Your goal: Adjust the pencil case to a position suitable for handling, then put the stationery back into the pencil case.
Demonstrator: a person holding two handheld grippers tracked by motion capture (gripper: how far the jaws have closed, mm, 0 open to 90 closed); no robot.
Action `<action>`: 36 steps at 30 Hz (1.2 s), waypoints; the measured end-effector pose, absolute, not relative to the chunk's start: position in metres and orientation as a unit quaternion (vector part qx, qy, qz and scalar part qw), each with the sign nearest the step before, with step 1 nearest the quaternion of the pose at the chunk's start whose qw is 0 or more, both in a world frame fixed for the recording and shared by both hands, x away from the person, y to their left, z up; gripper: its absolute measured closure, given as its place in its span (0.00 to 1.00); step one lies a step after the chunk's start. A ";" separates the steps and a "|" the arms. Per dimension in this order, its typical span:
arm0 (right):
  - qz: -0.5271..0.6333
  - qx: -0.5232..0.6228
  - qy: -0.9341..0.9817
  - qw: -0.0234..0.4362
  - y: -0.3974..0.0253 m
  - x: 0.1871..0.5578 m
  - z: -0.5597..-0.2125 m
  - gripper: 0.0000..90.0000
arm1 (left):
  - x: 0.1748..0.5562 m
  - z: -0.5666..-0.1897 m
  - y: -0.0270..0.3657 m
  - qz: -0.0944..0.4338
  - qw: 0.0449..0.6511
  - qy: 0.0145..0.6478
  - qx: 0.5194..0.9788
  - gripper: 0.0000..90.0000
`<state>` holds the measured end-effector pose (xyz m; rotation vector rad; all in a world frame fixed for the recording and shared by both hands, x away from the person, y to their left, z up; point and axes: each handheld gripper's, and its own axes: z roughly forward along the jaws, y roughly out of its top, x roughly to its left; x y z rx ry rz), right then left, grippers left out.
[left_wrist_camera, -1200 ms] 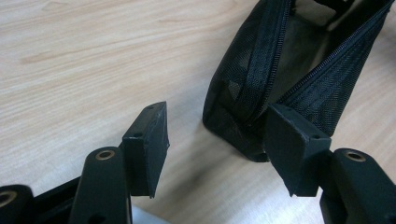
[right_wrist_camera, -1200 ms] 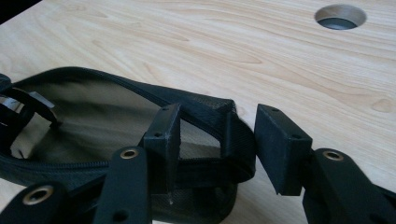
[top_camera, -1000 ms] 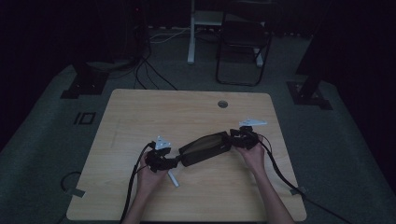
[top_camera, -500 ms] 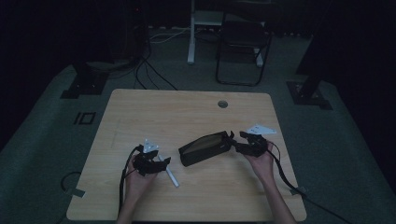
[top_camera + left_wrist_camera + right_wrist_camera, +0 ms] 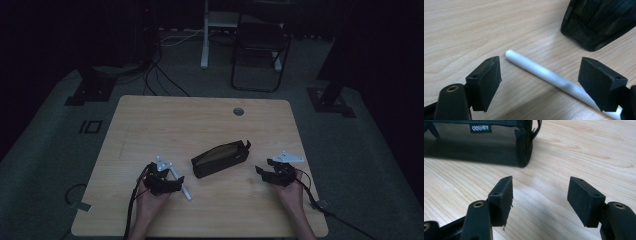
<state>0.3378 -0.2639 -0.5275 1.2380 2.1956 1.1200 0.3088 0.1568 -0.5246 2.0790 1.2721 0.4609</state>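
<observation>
A black mesh pencil case [image 5: 220, 158] lies slanted in the middle of the wooden table [image 5: 200, 125]. Its end shows at the top right of the left gripper view [image 5: 599, 22] and across the top of the right gripper view [image 5: 479, 142]. A white pen [image 5: 181, 184] [image 5: 541, 72] lies on the table left of the case. My left gripper [image 5: 172, 182] [image 5: 546, 82] is open, with the pen lying between its jaws, untouched. My right gripper [image 5: 261, 172] [image 5: 540, 195] is open and holds nothing, a little to the right of the case.
A round cable hole [image 5: 238, 111] sits near the table's far edge. A chair [image 5: 260, 55] and stand bases [image 5: 87, 90] are on the dark floor beyond the table. Cables trail from both grippers off the near edge.
Both grippers have drawn away from the pencil case, the left one to the left and nearer, the right one to the right. The case now lies free on the table.
</observation>
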 end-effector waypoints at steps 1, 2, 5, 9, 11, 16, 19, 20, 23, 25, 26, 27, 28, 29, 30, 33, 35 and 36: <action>0.400 0.443 0.779 0.190 -0.265 0.338 -0.528 0.41 | 0.308 -0.525 0.156 0.177 0.324 0.484 0.794 0.20; 0.401 0.445 0.778 0.189 -0.265 0.338 -0.528 0.41 | 0.308 -0.526 0.156 0.180 0.322 0.486 0.792 0.20; 0.399 0.447 0.778 0.189 -0.265 0.339 -0.531 0.41 | 0.307 -0.527 0.156 0.183 0.319 0.488 0.791 0.19; 0.393 0.445 0.782 0.189 -0.264 0.339 -0.534 0.41 | 0.306 -0.528 0.156 0.189 0.317 0.493 0.788 0.16; 0.391 0.443 0.784 0.191 -0.263 0.338 -0.534 0.41 | 0.305 -0.528 0.155 0.190 0.318 0.493 0.787 0.16; 0.388 0.445 0.784 0.191 -0.263 0.339 -0.536 0.40 | 0.303 -0.531 0.147 0.188 0.312 0.492 0.790 0.10; 0.386 0.444 0.785 0.191 -0.262 0.339 -0.536 0.40 | 0.302 -0.531 0.145 0.188 0.311 0.490 0.792 0.08; 0.386 0.445 0.786 0.189 -0.262 0.340 -0.537 0.40 | 0.301 -0.532 0.143 0.190 0.311 0.492 0.791 0.08; 0.386 0.445 0.786 0.189 -0.262 0.339 -0.538 0.40 | 0.300 -0.533 0.141 0.186 0.310 0.489 0.793 0.08; 0.386 0.445 0.786 0.189 -0.263 0.340 -0.538 0.40 | 0.300 -0.535 0.138 0.186 0.308 0.489 0.794 0.08; 0.386 0.445 0.786 0.188 -0.263 0.339 -0.539 0.40 | 0.300 -0.535 0.137 0.187 0.306 0.490 0.795 0.08; 0.387 0.446 0.785 0.188 -0.263 0.339 -0.539 0.40 | 0.300 -0.536 0.136 0.186 0.305 0.489 0.795 0.08; 0.386 0.446 0.785 0.188 -0.263 0.339 -0.539 0.40 | 0.300 -0.536 0.135 0.186 0.304 0.490 0.796 0.08; 0.386 0.446 0.785 0.188 -0.263 0.339 -0.539 0.40 | 0.300 -0.537 0.135 0.187 0.301 0.491 0.796 0.08; 0.386 0.446 0.785 0.188 -0.263 0.339 -0.539 0.40 | 0.300 -0.538 0.134 0.185 0.300 0.490 0.797 0.08; 0.386 0.446 0.786 0.188 -0.264 0.339 -0.540 0.40 | 0.299 -0.540 0.132 0.184 0.293 0.489 0.800 0.08; 0.387 0.446 0.786 0.187 -0.264 0.339 -0.540 0.40 | 0.299 -0.542 0.131 0.182 0.288 0.490 0.802 0.08; 0.386 0.445 0.786 0.187 -0.264 0.339 -0.540 0.40 | 0.300 -0.543 0.131 0.181 0.288 0.490 0.803 0.08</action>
